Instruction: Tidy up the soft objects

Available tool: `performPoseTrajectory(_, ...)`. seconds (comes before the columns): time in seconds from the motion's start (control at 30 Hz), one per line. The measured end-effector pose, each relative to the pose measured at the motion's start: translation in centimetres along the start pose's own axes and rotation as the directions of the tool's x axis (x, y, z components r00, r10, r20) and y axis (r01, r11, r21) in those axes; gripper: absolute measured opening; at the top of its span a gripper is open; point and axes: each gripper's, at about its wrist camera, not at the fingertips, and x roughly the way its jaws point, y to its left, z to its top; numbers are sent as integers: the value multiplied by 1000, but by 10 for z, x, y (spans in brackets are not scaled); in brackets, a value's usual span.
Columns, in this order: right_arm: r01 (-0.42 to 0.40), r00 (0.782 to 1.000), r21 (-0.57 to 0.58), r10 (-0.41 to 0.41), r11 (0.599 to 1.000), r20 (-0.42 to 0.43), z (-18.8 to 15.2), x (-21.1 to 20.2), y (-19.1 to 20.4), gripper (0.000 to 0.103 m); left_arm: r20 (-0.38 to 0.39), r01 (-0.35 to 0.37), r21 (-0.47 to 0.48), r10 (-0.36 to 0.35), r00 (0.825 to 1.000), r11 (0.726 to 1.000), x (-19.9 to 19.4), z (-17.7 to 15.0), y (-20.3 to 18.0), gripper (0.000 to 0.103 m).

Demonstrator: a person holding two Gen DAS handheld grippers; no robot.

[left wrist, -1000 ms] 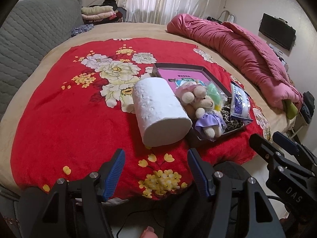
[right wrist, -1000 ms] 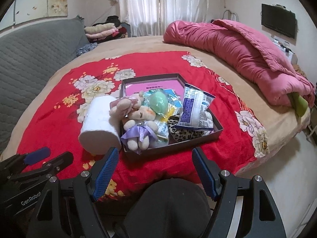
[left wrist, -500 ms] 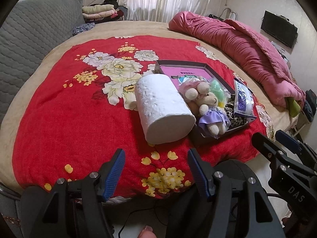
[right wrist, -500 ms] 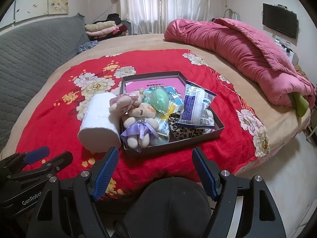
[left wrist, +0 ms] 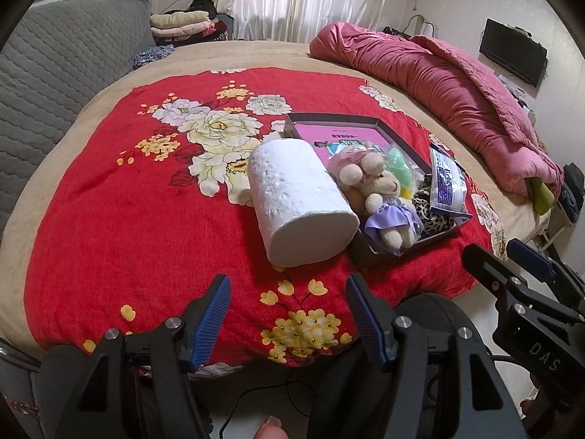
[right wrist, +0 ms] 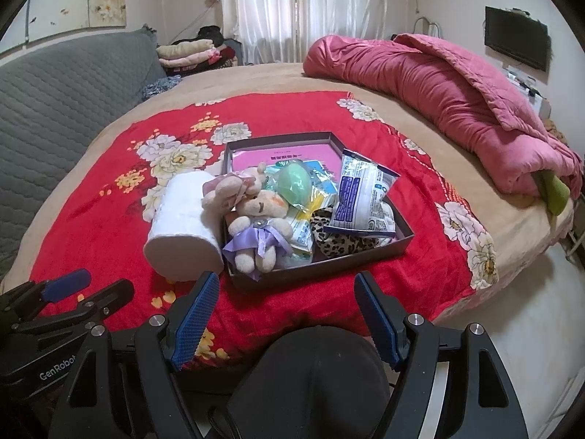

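Note:
A white paper roll [left wrist: 298, 201] [right wrist: 182, 230] lies on its side on the red floral blanket [left wrist: 128, 201], against the left wall of a dark box [right wrist: 365, 252] [left wrist: 435, 236]. The box holds a plush bear in a purple dress [right wrist: 256, 226] [left wrist: 384, 205], a green egg-shaped toy [right wrist: 294, 181], a blue-white packet [right wrist: 365, 197] and a leopard-print cloth [right wrist: 343, 245]. My left gripper [left wrist: 289, 314] is open and empty, short of the roll. My right gripper [right wrist: 283, 307] is open and empty, short of the box.
The blanket covers a round bed with a beige edge [right wrist: 523, 234]. A rolled pink quilt [right wrist: 438, 84] lies at the back right. A grey quilted headboard [left wrist: 55, 80] is at the left. Folded clothes [left wrist: 182, 23] are stacked behind. A black round thing [right wrist: 314, 373] sits below my right gripper.
Both grippers have drifted slightly closer to the bed. Nothing was taken hold of, and the objects have not moved.

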Motion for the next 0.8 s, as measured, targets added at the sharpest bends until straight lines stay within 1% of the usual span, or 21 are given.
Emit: performPoseTrajectory(0.8,4,1000,2,-4,1000,-1,0,0,1,77,-8,-7,1,7,1000,1000,2,-2,1,64)
